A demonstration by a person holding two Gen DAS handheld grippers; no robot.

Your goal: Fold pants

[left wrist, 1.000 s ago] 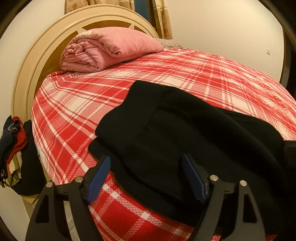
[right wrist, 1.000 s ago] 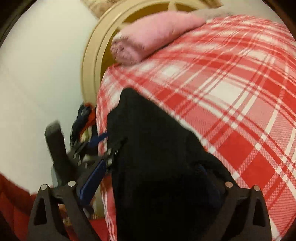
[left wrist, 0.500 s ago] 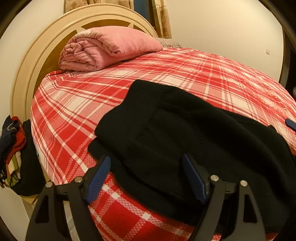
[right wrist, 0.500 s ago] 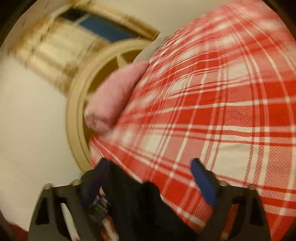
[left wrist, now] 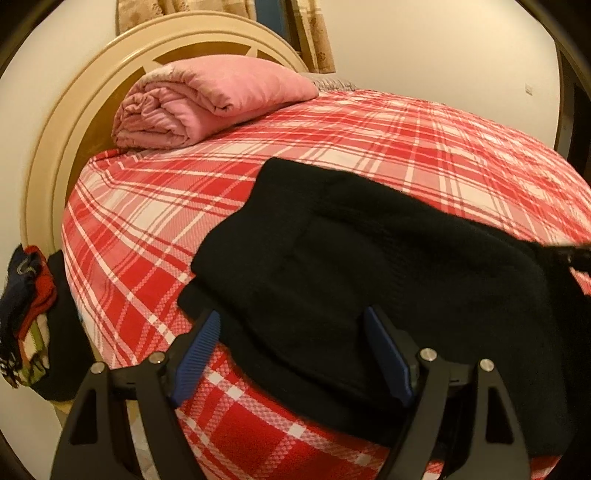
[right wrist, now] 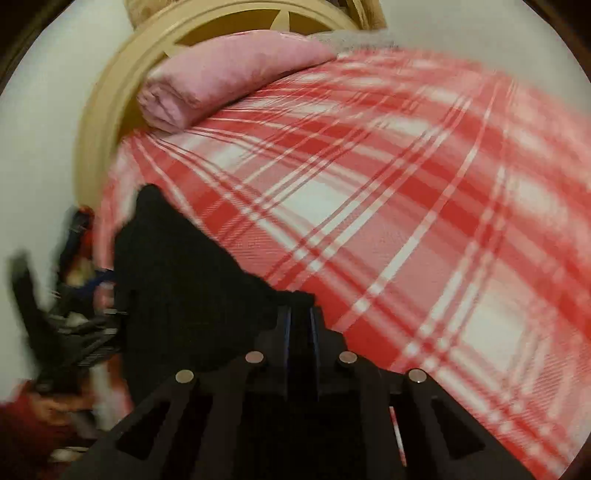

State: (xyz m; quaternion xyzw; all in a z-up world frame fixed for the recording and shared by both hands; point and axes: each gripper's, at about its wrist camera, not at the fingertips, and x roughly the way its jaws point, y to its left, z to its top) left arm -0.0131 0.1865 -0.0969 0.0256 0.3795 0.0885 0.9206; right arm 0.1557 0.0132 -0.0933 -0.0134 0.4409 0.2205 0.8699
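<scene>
Black pants (left wrist: 369,266) lie folded over in a heap on the red-and-white plaid bed sheet (left wrist: 155,236), at the near edge of the bed, part of the fabric hanging over that edge. Left gripper (left wrist: 295,354) sits low over the near edge with its blue-padded fingers (left wrist: 197,354) spread wide; the pants' lower edge lies between them but the pads don't press on it, nothing held. Right gripper (right wrist: 299,325) has just been closing and its jaws now stand nearly together, pinching a fold of the black pants (right wrist: 192,288) at their far-side edge; black cloth sits right between the blue pad edges, so it grips the pants. In the left wrist view a dark blurred tip of the right gripper shows at the pants' right edge. Right wrist view is motion-blurred. A rolled pink blanket (left wrist: 207,99) rests at the head end of the bed against the cream round headboard (left wrist: 48,155); patterned curtains (left wrist: 317,33) hang behind it. A pile of multicoloured clothes (left wrist: 26,317) sits off the bed's left side, below the mattress edge. In the right wrist view the left gripper (right wrist: 74,314) shows blurred at far left, beside the pants, with a red sleeve (right wrist: 22,435) in the lower left corner.
</scene>
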